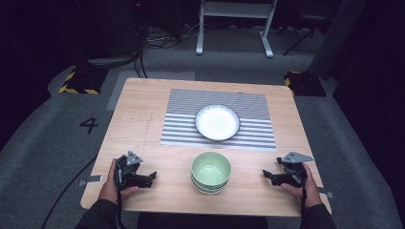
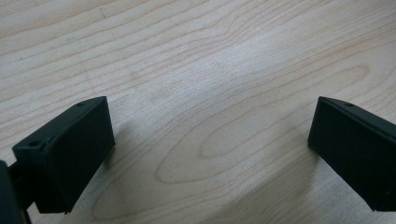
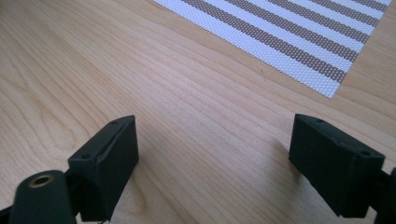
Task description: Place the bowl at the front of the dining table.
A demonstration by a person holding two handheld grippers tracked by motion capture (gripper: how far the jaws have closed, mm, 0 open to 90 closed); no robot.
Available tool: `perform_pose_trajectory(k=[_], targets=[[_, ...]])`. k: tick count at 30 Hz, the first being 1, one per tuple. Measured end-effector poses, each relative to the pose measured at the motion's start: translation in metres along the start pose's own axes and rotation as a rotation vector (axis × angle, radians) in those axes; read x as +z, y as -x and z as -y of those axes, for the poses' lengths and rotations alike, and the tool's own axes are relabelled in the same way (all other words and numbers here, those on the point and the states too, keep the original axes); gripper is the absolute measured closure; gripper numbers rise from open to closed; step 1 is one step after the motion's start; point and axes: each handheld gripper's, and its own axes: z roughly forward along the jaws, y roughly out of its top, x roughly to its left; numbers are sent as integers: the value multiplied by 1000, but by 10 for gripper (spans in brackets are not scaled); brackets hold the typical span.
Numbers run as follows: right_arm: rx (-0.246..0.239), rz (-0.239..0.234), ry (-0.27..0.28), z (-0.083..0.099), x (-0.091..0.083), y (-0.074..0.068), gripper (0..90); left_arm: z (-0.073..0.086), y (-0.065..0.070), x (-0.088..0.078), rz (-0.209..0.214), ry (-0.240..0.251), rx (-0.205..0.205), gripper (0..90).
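The left gripper [image 1: 152, 175] rests near the table's [image 1: 138, 124] front left corner, its jaws apart and holding nothing. To its right, between both grippers, the stacked green bowls [image 1: 211, 171] stand upright (round, so no long axis), about equally near each. The white plate [image 1: 217, 122] lies behind on the striped mat [image 1: 181, 129]. The right gripper [image 1: 265, 175] also has its jaws apart and holds nothing.

A plate [image 1: 217, 122] is set on a mat [image 1: 253, 102] at the table's [image 1: 138, 114] centre; stacked bowls [image 1: 210, 171] are placed at its 6 o'clock.
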Motion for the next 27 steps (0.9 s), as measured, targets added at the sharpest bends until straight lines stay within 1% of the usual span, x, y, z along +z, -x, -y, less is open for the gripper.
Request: perform_pose_trajectory(k=[10, 11, 14, 16, 17, 18, 19, 20, 22, 23, 24, 27], targets=[[-4, -4, -4, 0, -1, 0, 160, 0, 0, 0, 1, 0, 1, 3], [-9, -12, -12, 0, -1, 1, 165, 0, 0, 0, 1, 0, 1, 3], [-18, -29, -15, 0, -2, 2, 167, 0, 0, 0, 1, 0, 1, 3], [-12, -54, -10, 0, -3, 4, 160, 0, 0, 0, 0, 0, 1, 3], [-12, -54, -10, 0, -3, 4, 160, 0, 0, 0, 0, 0, 1, 3], [4, -85, 1, 1, -5, 4, 173, 0, 0, 0, 1, 0, 1, 3], [4, -85, 1, 1, -5, 4, 173, 0, 0, 0, 1, 0, 1, 3], [6, -133, 37, -2, -11, 2, 187, 0, 0, 0, 1, 0, 1, 3], [-7, -122, 61, -6, -16, 0, 190, 0, 0, 0, 1, -1, 4, 3], [-7, -122, 61, -6, -16, 0, 190, 0, 0, 0, 1, -1, 4, 3], [-16, -134, 84, -11, -21, -4, 190, 0, 0, 0, 1, -1, 4, 3], [-27, -141, 99, -14, -24, -8, 189, 0, 0, 0, 1, -1, 4, 3]])
